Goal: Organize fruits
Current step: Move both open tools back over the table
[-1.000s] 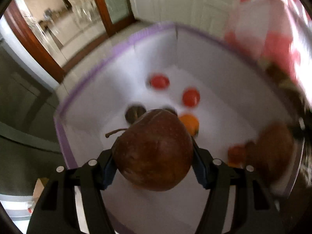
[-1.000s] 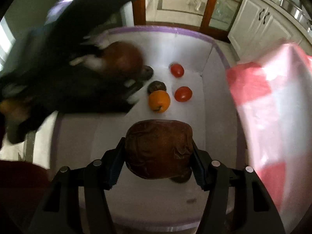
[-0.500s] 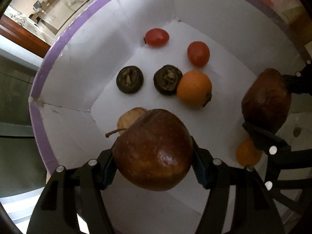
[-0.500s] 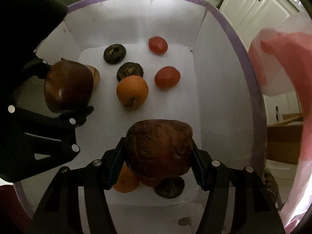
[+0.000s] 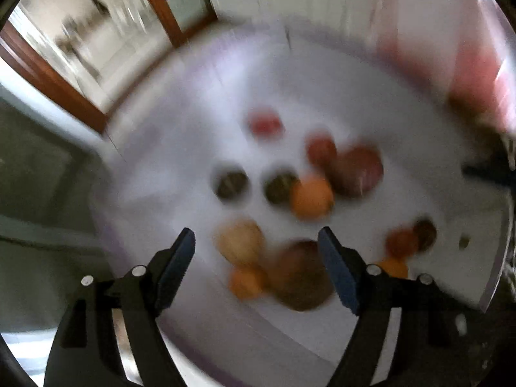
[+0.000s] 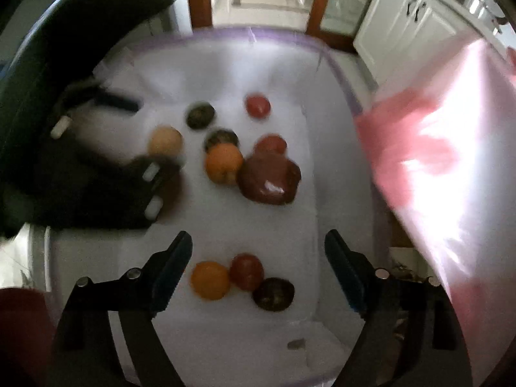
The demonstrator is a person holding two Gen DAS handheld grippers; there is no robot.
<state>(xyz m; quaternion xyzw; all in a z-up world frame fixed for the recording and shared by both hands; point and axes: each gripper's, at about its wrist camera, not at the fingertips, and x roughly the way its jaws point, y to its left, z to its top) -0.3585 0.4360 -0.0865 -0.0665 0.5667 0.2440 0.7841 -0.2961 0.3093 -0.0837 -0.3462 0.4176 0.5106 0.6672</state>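
Both dark fruits out of fingers.

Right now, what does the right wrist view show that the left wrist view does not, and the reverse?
Only the right wrist view: the left tongs seen from outside, white cabinets, and the right tongs, jaws opening with nothing between them.

Only the left wrist view, very blurred: a small orange fruit beside a dark brown fruit, both below the left tongs' opening jaws, which do not touch them.

Both: the white box with purple rim, the large dark red fruit, the orange touching it, and the pink bag.
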